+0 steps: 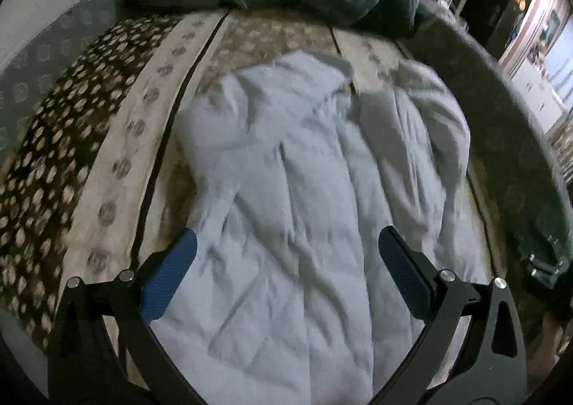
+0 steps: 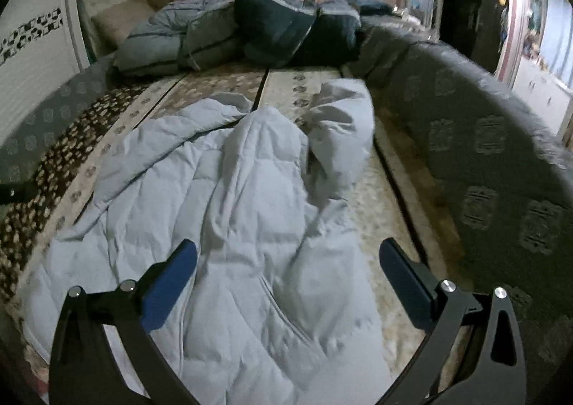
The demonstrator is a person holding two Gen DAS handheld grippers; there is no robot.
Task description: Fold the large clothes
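Observation:
A large pale blue quilted jacket (image 1: 304, 190) lies crumpled on the patterned bed cover (image 1: 118, 140); it also shows in the right wrist view (image 2: 229, 211), with a sleeve or hood bunched at its far right (image 2: 340, 133). My left gripper (image 1: 286, 244) hovers above the jacket's near part, jaws wide open and empty, blue pads (image 1: 168, 279) apart. My right gripper (image 2: 288, 251) hovers above the jacket's near right part, also wide open and empty. The other gripper shows at the right edge of the left wrist view (image 1: 548, 261).
Folded grey and dark blue bedding (image 2: 250, 32) is piled at the far end of the bed, with a pillow (image 2: 118, 22) by the wall at left. A grey patterned blanket (image 2: 483, 154) runs along the bed's right side. A dark cabinet (image 2: 465, 0) stands beyond.

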